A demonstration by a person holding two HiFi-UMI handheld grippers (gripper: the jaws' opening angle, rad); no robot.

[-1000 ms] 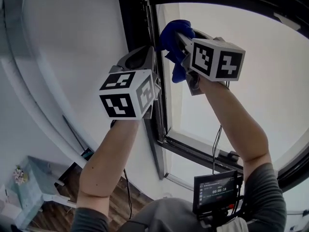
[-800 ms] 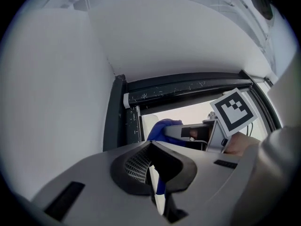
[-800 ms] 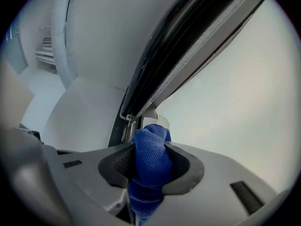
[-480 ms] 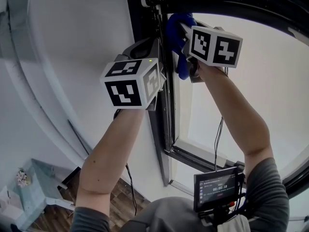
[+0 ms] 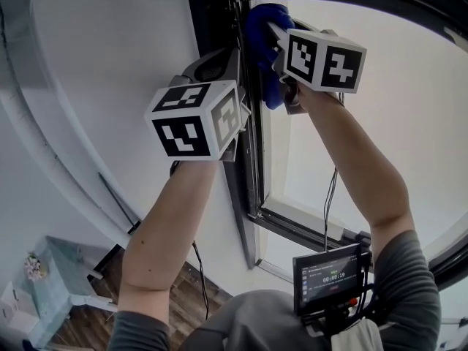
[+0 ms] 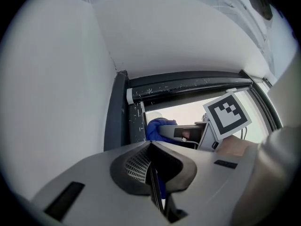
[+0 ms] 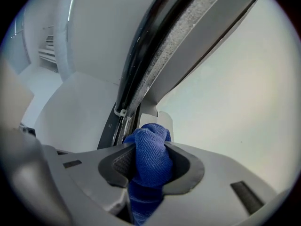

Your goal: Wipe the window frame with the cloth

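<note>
The right gripper (image 5: 276, 39) is raised to the upper corner of the window, and its fingers pinch a bunched blue cloth (image 5: 259, 29), which bulges out past the fingertips and hangs in a fold beneath them. In the head view the cloth lies against the inner edge of the dark window frame (image 5: 218, 20), at the top of its upright where it meets the head rail; the right gripper view shows the cloth's tip right at the frame's track, with the pale glass (image 5: 395, 130) to its right. The left gripper (image 6: 153, 171) is held just beside, on the wall side of the same upright, its fingers pressed together. Its tip is close to the frame, though whether it touches cannot be told. Both forearms reach upward, and a small monitor (image 5: 327, 278) sits at the person's chest. White wall (image 5: 110, 57) fills the left.
</note>
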